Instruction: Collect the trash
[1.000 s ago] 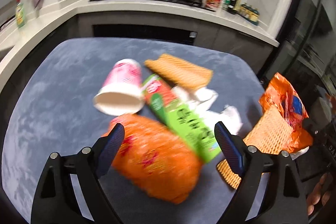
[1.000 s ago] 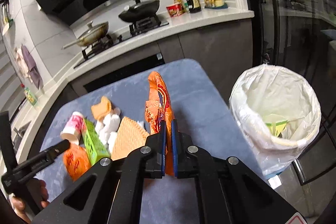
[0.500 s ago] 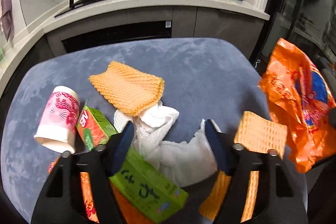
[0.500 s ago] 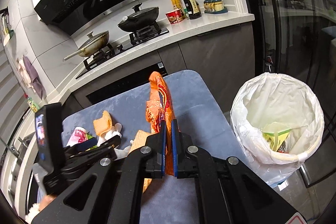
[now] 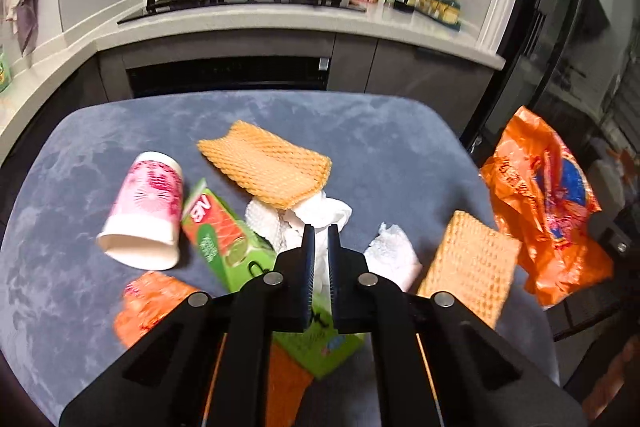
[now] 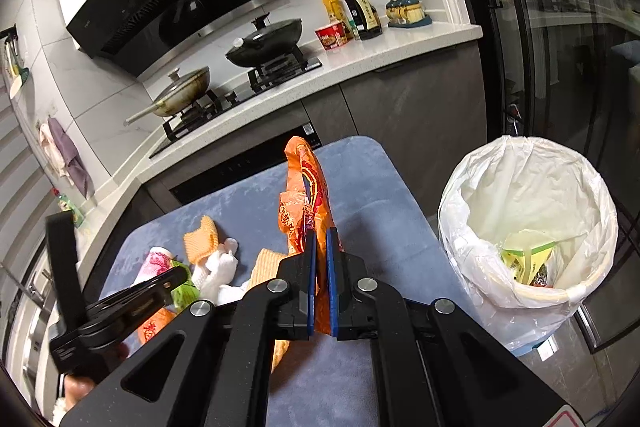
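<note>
Trash lies on a blue-grey table (image 5: 120,131): a tipped pink paper cup (image 5: 146,207), a green carton (image 5: 224,239), an orange wrapper (image 5: 152,299), two orange foam nets (image 5: 266,167) (image 5: 472,267) and crumpled white tissue (image 5: 316,213). My left gripper (image 5: 319,235) is shut on that tissue, which shows white between its pads. My right gripper (image 6: 320,233) is shut on an orange snack bag (image 6: 304,195) and holds it upright over the table's right side. The bag (image 5: 544,203) also hangs at the right of the left wrist view.
A bin with a white liner (image 6: 472,211) stands off the table's right edge and holds some trash. A counter with a stove, two pans and bottles (image 6: 362,11) runs behind the table. A second tissue wad (image 5: 394,255) lies beside my left gripper.
My left gripper moved from over the orange wrapper and carton to the white tissue, and its jaws went from wide open to shut on it. The right gripper kept still with the bag.
</note>
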The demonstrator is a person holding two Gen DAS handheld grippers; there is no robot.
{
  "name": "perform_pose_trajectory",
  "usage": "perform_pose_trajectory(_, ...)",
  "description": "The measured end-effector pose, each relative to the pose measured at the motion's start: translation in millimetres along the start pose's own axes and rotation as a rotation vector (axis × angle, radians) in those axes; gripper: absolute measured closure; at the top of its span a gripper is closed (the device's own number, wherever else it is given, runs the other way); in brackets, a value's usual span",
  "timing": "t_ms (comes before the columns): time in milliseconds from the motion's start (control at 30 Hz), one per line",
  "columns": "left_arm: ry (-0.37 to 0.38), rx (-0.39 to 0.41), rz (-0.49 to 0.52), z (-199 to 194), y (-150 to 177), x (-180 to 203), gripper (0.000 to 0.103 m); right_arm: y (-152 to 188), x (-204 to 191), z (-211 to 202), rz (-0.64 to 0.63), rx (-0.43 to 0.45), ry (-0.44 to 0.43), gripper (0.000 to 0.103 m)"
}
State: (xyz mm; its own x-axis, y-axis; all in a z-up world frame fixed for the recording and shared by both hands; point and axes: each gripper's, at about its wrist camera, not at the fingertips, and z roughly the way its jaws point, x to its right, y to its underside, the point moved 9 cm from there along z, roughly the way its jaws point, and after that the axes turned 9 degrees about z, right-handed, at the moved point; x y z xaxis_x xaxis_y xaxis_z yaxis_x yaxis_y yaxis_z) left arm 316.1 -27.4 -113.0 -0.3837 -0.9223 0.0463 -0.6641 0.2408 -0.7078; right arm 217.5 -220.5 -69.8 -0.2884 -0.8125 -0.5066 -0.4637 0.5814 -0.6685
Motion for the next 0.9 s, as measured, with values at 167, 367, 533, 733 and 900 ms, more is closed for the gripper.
perform_pose_trajectory(167,0.047,0.003,-0.003,-13.4,-1.3,5.4,0.097,-5.1,-1.7,-11.3,-0.006,0.019,-0.004,0.098)
perform_pose_trajectory(367,0.046,-0.050,0.025,16.9,2.0,18.3,0.063,-4.8,3.3,-14.6,0.001,0.016,-0.003,0.098)
perform_pose_trajectory(533,-0.011,-0.088,0.073,50.1,2.6,20.6,0.059,-5.0,6.9,-8.9,-0.001,0.006,-0.001,0.098)
perform_pose_trajectory(733,-0.017,-0.148,0.076,74.2,5.8,14.8,0.094,-2.6,9.8,0.7,0.005,-0.009,0.002,0.098)
perform_pose_trajectory(900,-0.004,-0.085,0.042,45.1,-1.4,7.5,0.100,-0.7,9.4,3.2,0.007,-0.016,0.001,0.098)
